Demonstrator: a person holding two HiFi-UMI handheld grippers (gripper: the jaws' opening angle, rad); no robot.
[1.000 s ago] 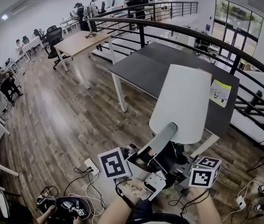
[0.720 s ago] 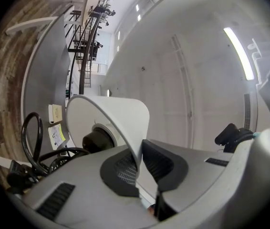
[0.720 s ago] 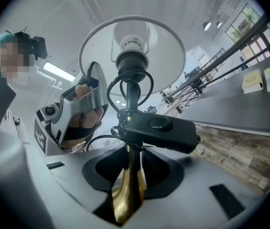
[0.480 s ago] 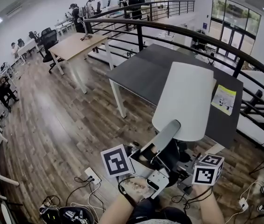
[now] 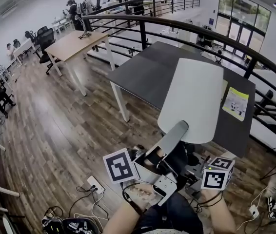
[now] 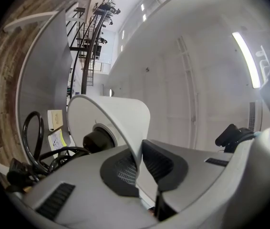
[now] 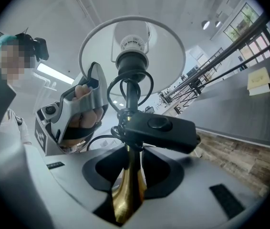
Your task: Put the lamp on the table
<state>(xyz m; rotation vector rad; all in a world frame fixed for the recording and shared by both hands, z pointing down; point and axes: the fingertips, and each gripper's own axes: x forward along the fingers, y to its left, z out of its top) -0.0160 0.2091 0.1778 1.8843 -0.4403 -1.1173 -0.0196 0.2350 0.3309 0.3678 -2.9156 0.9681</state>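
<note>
The lamp has a white shade (image 5: 191,101), a brass stem (image 7: 128,194) and a black cord with an inline switch (image 7: 161,130). I hold it in the air, in front of the dark grey table (image 5: 147,77). My left gripper (image 6: 137,163) is shut on the shade's lower rim (image 6: 125,123). Its long grey finger (image 5: 174,135) reaches up to the shade in the head view. My right gripper (image 7: 130,173) is shut on the brass stem below the bulb socket (image 7: 132,61). The lamp's foot is hidden.
A yellow-and-white paper (image 5: 235,104) lies on the dark table's right part. A curved black railing (image 5: 196,35) runs behind that table. A wooden table (image 5: 74,43) and seated people are at the far left. A power strip (image 5: 95,184) and cables lie on the floor.
Both grippers have carried the lamp forward toward the dark table, which now lies nearer in the head view. Neither grip has changed.
</note>
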